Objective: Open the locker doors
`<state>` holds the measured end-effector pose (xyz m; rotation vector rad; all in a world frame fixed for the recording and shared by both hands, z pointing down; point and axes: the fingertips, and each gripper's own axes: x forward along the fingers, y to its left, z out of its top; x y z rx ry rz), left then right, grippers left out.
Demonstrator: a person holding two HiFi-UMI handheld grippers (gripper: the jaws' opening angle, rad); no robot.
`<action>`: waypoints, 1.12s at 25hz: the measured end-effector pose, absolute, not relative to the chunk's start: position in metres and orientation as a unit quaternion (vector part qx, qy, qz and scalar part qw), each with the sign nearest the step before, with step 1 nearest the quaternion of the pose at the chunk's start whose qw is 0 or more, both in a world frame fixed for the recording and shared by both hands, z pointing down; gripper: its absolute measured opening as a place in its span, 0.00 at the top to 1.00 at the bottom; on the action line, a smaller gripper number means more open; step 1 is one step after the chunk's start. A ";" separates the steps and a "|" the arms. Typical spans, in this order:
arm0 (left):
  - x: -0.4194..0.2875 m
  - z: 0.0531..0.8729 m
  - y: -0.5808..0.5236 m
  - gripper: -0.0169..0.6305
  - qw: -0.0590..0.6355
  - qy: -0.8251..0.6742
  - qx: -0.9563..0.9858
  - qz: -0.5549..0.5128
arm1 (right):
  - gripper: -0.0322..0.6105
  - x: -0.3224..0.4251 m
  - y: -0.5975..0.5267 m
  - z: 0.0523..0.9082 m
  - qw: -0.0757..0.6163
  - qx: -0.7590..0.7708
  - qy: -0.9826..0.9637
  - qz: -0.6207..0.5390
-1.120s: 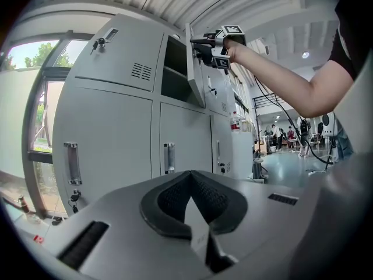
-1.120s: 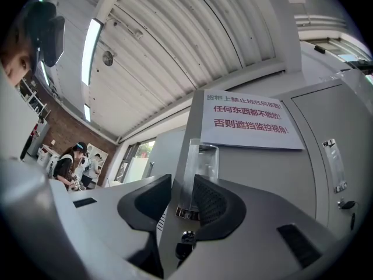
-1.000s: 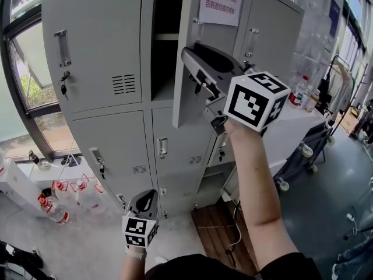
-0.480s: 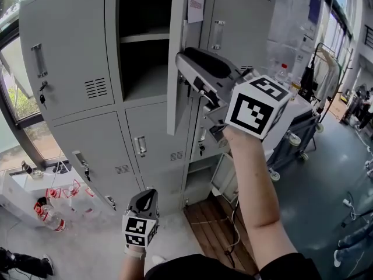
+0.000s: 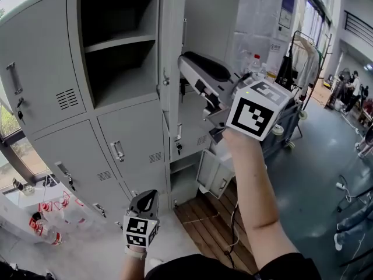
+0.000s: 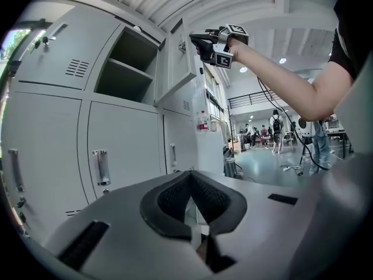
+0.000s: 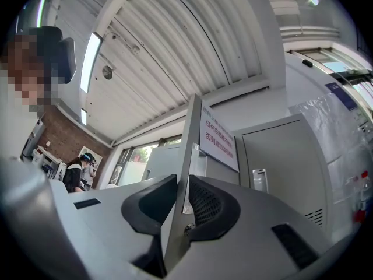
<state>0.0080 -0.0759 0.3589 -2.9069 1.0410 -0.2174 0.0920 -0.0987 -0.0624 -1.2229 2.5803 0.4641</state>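
Between the pads of my right gripper (image 7: 182, 182) stands the free edge of the upper locker door (image 5: 173, 69). The jaws have just been closing and pinch that thin sheet from both sides. To the gripper's left the compartment (image 5: 116, 51) gapes, so this door is already swung well out. To finish the swing well, I judge I should pull along the door's own arc rather than straight back. I should keep the pinch square on the edge so the sheet cannot slide out, and let my wrist turn with the panel. My left gripper (image 6: 190, 182) hangs far below, pads pressed together on nothing. It faces the closed lower doors (image 5: 131, 142), whose handles (image 5: 118, 151) it could take next.
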 end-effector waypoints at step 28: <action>0.068 0.357 -0.079 0.95 0.029 0.287 -0.954 -0.077 | 0.85 0.228 -0.095 -0.060 0.181 -0.521 0.819 0.159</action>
